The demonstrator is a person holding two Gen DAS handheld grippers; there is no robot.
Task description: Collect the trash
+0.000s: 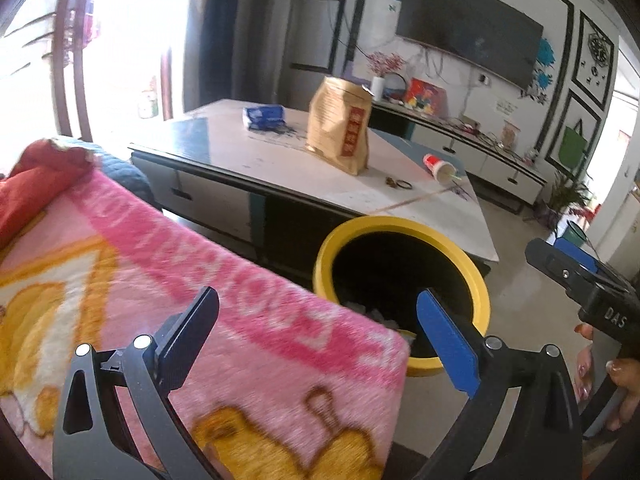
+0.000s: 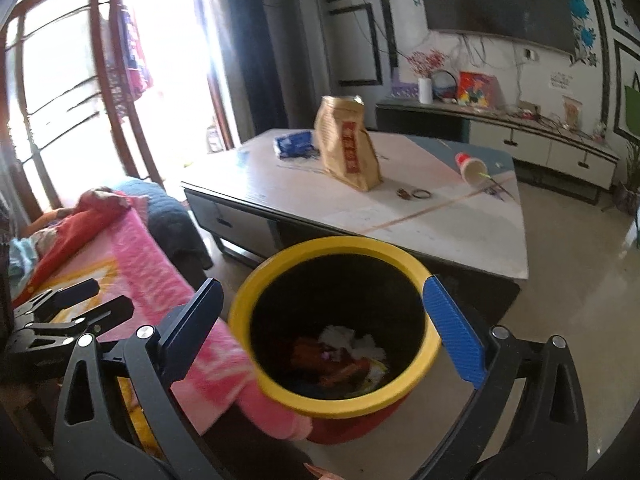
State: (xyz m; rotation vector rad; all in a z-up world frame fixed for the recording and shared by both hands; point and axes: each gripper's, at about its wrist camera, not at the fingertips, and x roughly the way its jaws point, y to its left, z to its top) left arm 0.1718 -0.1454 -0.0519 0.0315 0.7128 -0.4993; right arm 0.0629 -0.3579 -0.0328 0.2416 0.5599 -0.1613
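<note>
Bin: the yellow-rimmed trash bin [image 2: 336,320] is standing on the floor between the pink blanket [image 1: 200,280] and the coffee table [image 2: 440,224], already holding crumpled white paper [image 2: 348,340].
Table trash: a tipped paper cup [image 2: 472,168], brown bag [image 2: 348,148] and blue packet [image 2: 294,144] are lying on the table.
Right gripper [image 2: 320,320]: jaws gaping, holding nothing, hanging over the bin.
Left gripper [image 1: 316,336]: jaws gaping, holding nothing, hanging over the blanket's edge.

A home living room. A flat television [image 1: 470,26] hangs on a wall with blue flower stickers at the upper right of the frame, above a long low cabinet [image 1: 476,148] with drawers. A low counter [image 2: 360,200] fills the middle, a pink blanket [image 1: 200,280] covers a sofa at lower left, and bright balcony doors [image 2: 60,80] fill the upper left.
</note>
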